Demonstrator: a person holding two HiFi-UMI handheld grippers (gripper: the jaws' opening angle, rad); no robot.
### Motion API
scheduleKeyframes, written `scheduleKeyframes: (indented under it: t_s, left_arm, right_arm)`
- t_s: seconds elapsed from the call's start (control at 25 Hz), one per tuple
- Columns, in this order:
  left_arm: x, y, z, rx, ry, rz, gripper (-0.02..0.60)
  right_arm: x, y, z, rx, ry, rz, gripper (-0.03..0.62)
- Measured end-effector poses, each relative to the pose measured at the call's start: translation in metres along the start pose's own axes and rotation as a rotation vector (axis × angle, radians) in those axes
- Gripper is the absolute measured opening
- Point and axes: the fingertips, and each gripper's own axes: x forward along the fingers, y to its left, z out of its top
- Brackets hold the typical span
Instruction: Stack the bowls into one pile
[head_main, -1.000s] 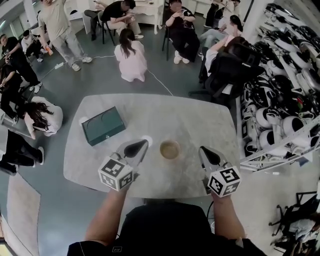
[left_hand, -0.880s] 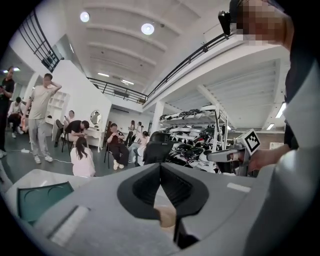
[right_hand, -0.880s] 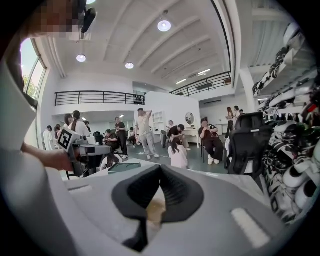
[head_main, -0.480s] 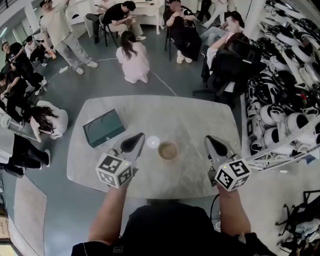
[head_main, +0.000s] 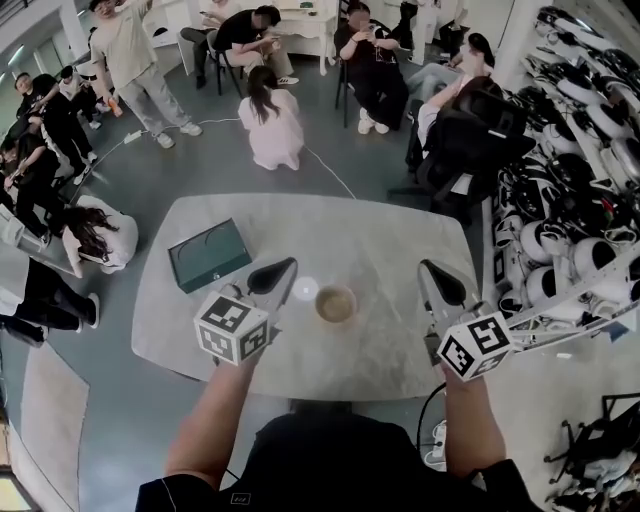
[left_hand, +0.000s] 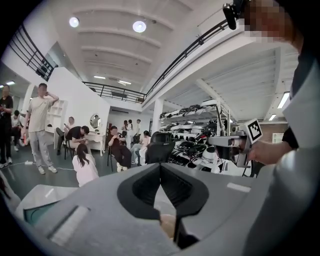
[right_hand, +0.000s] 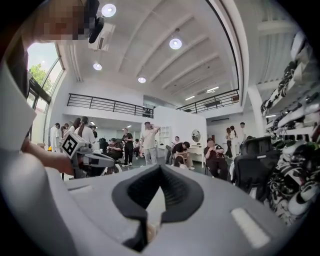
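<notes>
A tan wooden bowl (head_main: 336, 303) sits upright on the pale table (head_main: 380, 240), between my two grippers. A small white bowl (head_main: 304, 289) lies just to its left, touching or nearly touching it. My left gripper (head_main: 284, 266) hangs above the table just left of the white bowl, shut with nothing in it. My right gripper (head_main: 430, 266) hovers well to the right of the wooden bowl, also shut and empty. In the left gripper view a sliver of the tan bowl (left_hand: 168, 225) shows below the shut jaws. Each gripper view points almost level across the room.
A dark green box (head_main: 208, 254) lies on the table's left part. Several people sit and stand beyond the far edge. Racks of white and black gear (head_main: 575, 150) fill the right side, and a black office chair (head_main: 470, 140) stands by the far right corner.
Both grippers have risen, staying shut. The right one has drifted right, away from the wooden bowl. The white bowl now shows fully beside the left gripper's tip.
</notes>
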Motion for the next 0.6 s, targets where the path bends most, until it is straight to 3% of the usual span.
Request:
scheduleKeyframes:
  t_s: [0.28,0.6]
  left_arm:
    - [-0.017,-0.001,0.005,0.013,-0.031,0.019,0.011]
    - [-0.031,0.005,-0.013,-0.017,-0.028,0.064,0.011]
  right_arm:
    - [-0.016,0.02,-0.022,-0.062,0.051,-0.029,0.003]
    - [-0.018,0.021,-0.042,0.044,0.06,-0.013,0.003]
